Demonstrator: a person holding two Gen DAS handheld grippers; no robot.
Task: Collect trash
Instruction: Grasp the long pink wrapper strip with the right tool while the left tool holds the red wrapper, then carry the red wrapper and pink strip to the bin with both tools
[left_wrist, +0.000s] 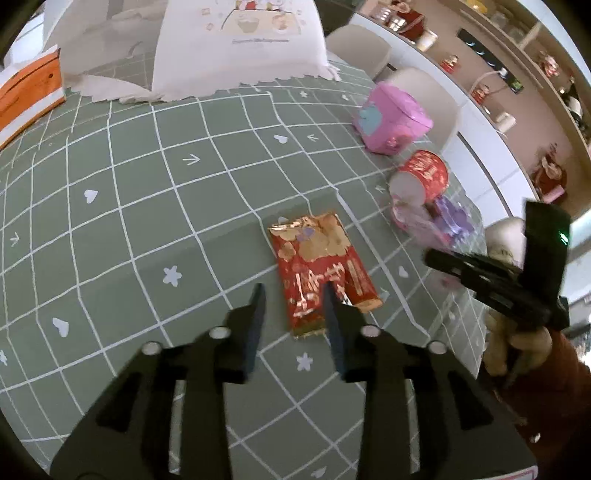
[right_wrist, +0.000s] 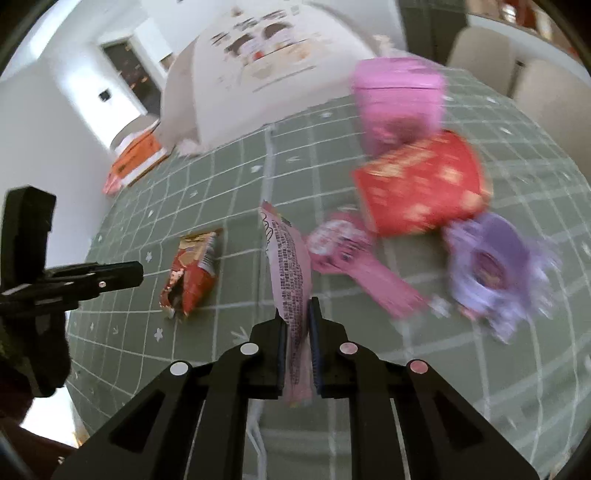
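Note:
A red and gold snack wrapper lies flat on the green grid tablecloth. My left gripper is open just above its near end, the right finger over the wrapper. The wrapper also shows in the right wrist view. My right gripper is shut on a pink wrapper and holds it upright above the table. A large white paper bag stands at the table's far side.
A pink box, a red cup on its side, a purple wrapper and a pink wrapper lie at the table's right. An orange box sits far left. Chairs and shelves stand beyond.

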